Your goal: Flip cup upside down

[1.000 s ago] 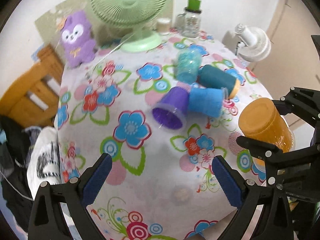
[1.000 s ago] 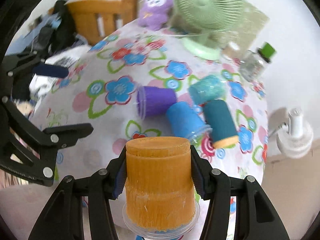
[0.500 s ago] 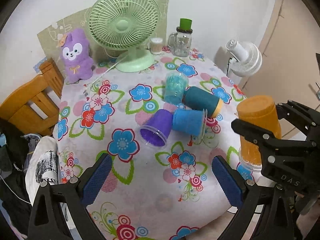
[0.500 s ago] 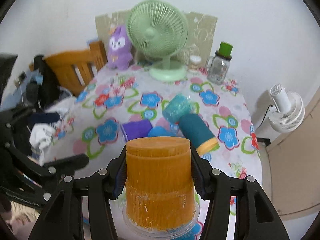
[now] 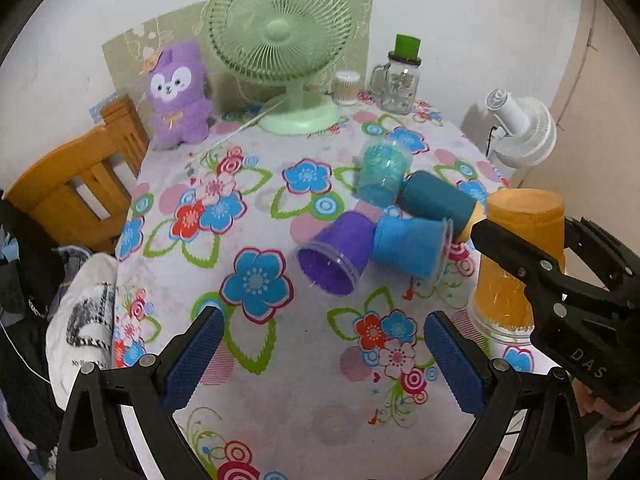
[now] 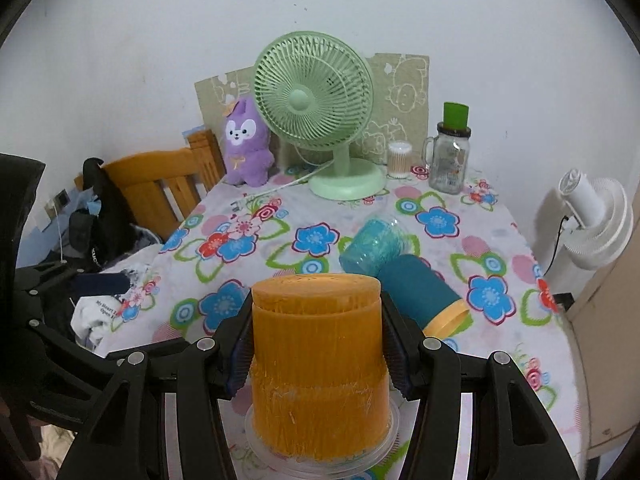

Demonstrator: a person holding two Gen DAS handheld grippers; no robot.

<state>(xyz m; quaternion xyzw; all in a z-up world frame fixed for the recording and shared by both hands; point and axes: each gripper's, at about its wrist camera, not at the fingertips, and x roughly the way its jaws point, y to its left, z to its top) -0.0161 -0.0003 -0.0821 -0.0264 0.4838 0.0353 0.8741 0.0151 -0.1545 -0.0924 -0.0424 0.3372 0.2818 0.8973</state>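
My right gripper [image 6: 316, 340] is shut on the orange cup [image 6: 320, 364], which stands upside down, rim down, low over the table's near right part. It also shows in the left wrist view [image 5: 516, 264] with the right gripper around it. Four other cups lie on their sides mid-table: purple [image 5: 336, 252], blue [image 5: 412, 244], dark teal [image 5: 440, 200] and glittery teal [image 5: 382, 172]. My left gripper [image 5: 320, 356] is open and empty above the table's front.
A floral tablecloth [image 5: 248, 208] covers the table. At the back stand a green fan [image 5: 280, 48], a purple plush [image 5: 178, 96], a glass jar with green lid [image 5: 400, 76] and a small swab pot [image 5: 346, 88]. A wooden chair [image 5: 76, 188] is left, a white fan [image 5: 520, 132] right.
The right gripper turned the orange cup from tilted to upright-inverted and lowered it toward the table. Both cameras pulled back and levelled, showing more of the wall.
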